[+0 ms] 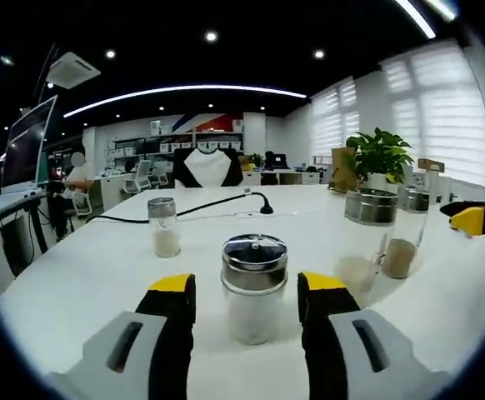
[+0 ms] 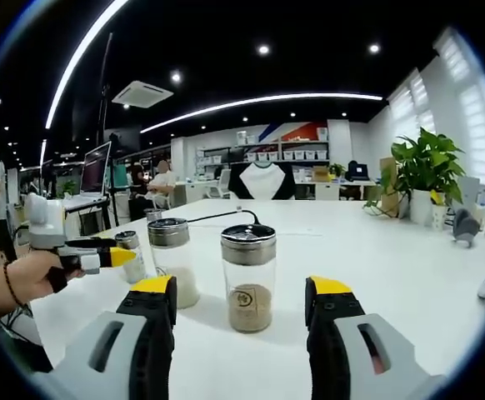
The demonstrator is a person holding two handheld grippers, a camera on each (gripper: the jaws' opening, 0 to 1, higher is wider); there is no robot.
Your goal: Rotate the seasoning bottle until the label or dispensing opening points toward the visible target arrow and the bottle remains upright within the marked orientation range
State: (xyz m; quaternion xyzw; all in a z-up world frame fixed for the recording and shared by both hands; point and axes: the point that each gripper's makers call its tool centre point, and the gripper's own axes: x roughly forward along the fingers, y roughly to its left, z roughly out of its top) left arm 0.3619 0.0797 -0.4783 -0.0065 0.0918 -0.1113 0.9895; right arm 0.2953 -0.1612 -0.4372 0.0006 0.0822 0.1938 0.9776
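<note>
Bench (image 1: 76,275), white and wide, spreads across the left gripper view. The left tongs (image 1: 247,304) stand released, their yellow-tipped jaws on either side of a glass seasoning bottle (image 1: 253,287) with a steel lid and pale powder inside; the bottle stands upright between the jaws, and I cannot tell whether they touch it. A smaller shaker (image 1: 164,226) stands farther back to the left, and two taller jars (image 1: 367,242) stand to the right. The right tongs (image 1: 473,220) enter at the right edge, yellow tip showing. A black cable (image 1: 217,202) crosses the far bench near a potted plant (image 1: 379,156).

In the right gripper view, the right tongs (image 2: 242,312) are released too, jaws apart around a brown-powder jar (image 2: 248,277) standing upright on the bench (image 2: 392,267). A white-powder jar (image 2: 172,260) stands just beside it. At the left, a hand (image 2: 26,275) holds the left tongs (image 2: 109,255).
</note>
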